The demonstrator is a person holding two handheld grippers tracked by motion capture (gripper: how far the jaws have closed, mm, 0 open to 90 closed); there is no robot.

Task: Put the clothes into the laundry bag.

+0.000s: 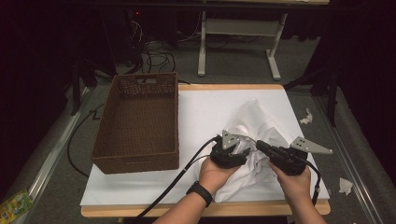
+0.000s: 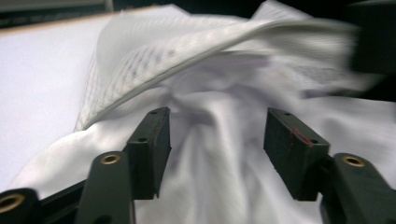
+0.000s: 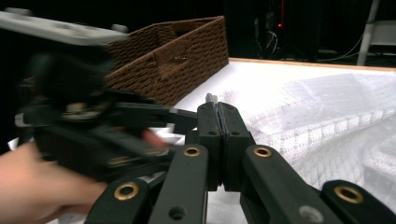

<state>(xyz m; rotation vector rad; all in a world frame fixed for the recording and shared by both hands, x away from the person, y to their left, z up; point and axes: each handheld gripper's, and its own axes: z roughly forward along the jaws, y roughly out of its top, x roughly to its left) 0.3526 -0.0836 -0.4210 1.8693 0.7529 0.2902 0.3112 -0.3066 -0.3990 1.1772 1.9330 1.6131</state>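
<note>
A white cloth (image 1: 254,122) with a faint check weave lies bunched on the right half of the table. My left gripper (image 1: 242,152) is pushed into its near left side. Its jaws stand open around a soft fold of the cloth (image 2: 219,154), without pinching it. My right gripper (image 1: 259,144) comes in from the right, pointing left toward the other gripper. In the right gripper view its jaws (image 3: 218,106) are pressed together, and a small tip of white cloth (image 3: 211,98) pokes out above them. The left gripper (image 3: 93,135) and its hand are blurred close by at the left.
A brown woven basket (image 1: 140,156) with nothing in it stands on the left of the white table top (image 1: 205,107). Cables trail from both grippers off the near edge. Scraps of white paper (image 1: 306,116) lie on the floor to the right.
</note>
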